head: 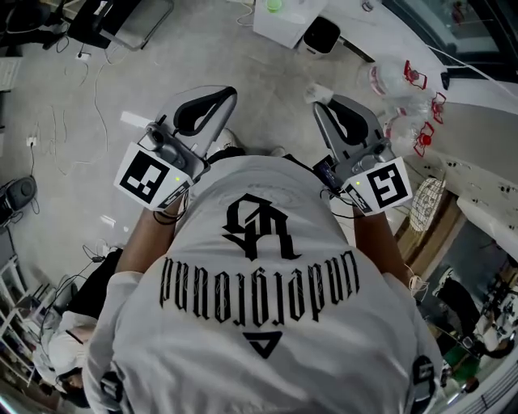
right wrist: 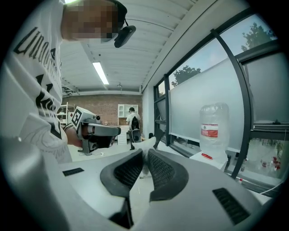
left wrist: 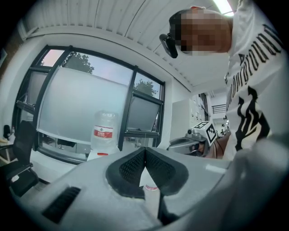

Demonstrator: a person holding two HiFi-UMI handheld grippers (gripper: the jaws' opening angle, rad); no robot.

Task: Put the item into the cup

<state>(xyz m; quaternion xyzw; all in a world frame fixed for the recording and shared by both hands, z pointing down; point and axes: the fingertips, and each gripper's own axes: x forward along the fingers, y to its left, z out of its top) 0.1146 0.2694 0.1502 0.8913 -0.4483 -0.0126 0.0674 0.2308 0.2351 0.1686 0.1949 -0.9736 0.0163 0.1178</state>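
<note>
No cup and no item for it shows in any view. In the head view both grippers are held up in front of a person's white printed shirt [head: 259,307], above a grey floor. My left gripper [head: 229,94] is shut, its dark pads meeting at the tips with nothing between them; its own view shows the same closed tips [left wrist: 145,150]. My right gripper [head: 319,108] is also shut and holds nothing, as its own view confirms [right wrist: 145,153]. Each gripper view shows the other gripper off to the side, the right gripper [left wrist: 201,135] and the left gripper [right wrist: 92,131].
A large water bottle [left wrist: 104,131] [right wrist: 216,126] stands by the windows. Clear jugs with red handles [head: 405,81] lie at the right, and a white cabinet [head: 283,20] stands beyond. Cables trail over the floor [head: 73,105] at the left. Another person [right wrist: 132,119] stands far back in the room.
</note>
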